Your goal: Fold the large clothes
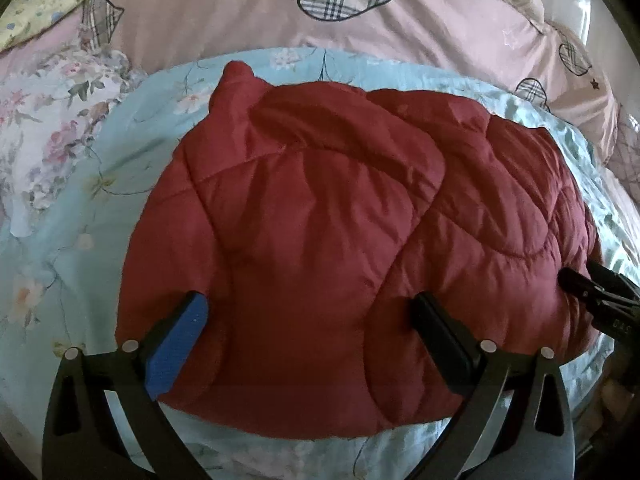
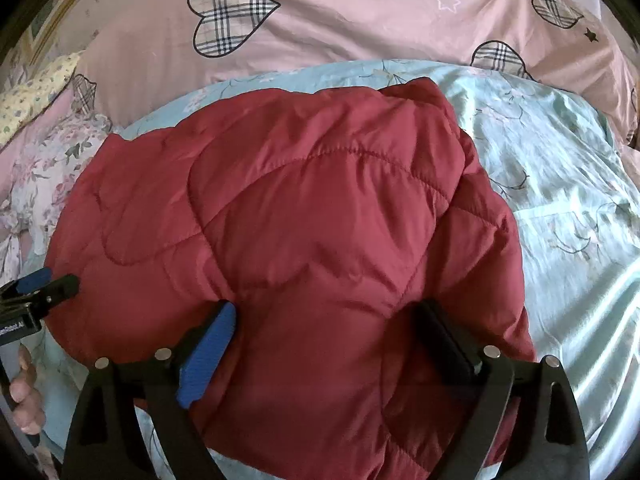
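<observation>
A dark red quilted puffer jacket [image 1: 340, 216] lies folded in a bundle on a light blue floral quilt [image 1: 80, 248]; it also shows in the right wrist view [image 2: 304, 216]. My left gripper [image 1: 310, 308] is open, its fingers spread wide over the near left part of the jacket. My right gripper [image 2: 326, 316] is open too, spread over the jacket's near right part. The right gripper's tips show at the right edge of the left wrist view [image 1: 576, 280]. The left gripper's tips show at the left edge of the right wrist view [image 2: 52, 280].
The blue quilt [image 2: 560, 200] covers the bed around the jacket. A pink duvet with plaid hearts [image 1: 240, 8] lies behind it, also in the right wrist view [image 2: 360, 20]. A white floral cloth [image 1: 48, 140] lies at the left. A hand [image 2: 26, 396] holds the left gripper.
</observation>
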The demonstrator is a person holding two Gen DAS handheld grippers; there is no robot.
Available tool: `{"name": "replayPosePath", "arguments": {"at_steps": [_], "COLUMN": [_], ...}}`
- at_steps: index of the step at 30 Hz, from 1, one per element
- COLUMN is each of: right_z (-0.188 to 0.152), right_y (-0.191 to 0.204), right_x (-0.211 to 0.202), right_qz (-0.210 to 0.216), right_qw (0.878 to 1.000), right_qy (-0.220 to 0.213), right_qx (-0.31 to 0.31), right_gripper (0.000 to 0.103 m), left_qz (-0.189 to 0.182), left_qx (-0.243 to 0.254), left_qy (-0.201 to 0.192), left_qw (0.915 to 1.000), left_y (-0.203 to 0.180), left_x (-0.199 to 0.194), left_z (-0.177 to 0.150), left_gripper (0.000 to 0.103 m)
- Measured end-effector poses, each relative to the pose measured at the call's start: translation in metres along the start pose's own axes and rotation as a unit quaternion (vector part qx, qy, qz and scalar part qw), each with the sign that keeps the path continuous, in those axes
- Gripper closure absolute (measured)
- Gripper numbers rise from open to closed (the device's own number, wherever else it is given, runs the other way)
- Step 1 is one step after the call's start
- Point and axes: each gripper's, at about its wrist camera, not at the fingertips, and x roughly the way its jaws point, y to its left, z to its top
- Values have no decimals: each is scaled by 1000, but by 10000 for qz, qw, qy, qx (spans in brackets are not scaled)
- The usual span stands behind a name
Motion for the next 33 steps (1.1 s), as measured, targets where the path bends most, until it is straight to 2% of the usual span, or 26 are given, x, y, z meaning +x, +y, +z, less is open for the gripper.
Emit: {"name": "replayPosePath", "arguments": {"at_steps": [7, 13, 16, 21, 28, 33], "right_z": [11, 4, -4, -23, -57, -77], "right_y": [-8, -5, -2, 10, 22, 32], "right_x": [12, -13, -36, -63, -84, -89], "right_qz": [87, 169, 436, 540, 567, 573], "right_qw": [9999, 9996, 9986, 9982, 9981, 9981], "right_qy": [71, -117, -235, -266, -232, -22], "right_qx": [102, 186, 177, -45, -93, -216], "right_gripper": [6, 9, 11, 9, 9, 8], "left_qz": [-56, -91, -128, -216, -317, -219], "left_qx": [66, 39, -53, -70, -105, -30], "left_qy": [137, 94, 21, 19, 47, 202], "left_qw": [9999, 9999, 9999, 9997, 9994, 9996], "left_y": [0, 2, 5, 4, 8, 6], "left_x": [24, 8, -8, -29, -51, -57], "left_z": [19, 14, 2, -22, -52, -72], "left_gripper": [0, 0, 0, 0, 0, 0]}}
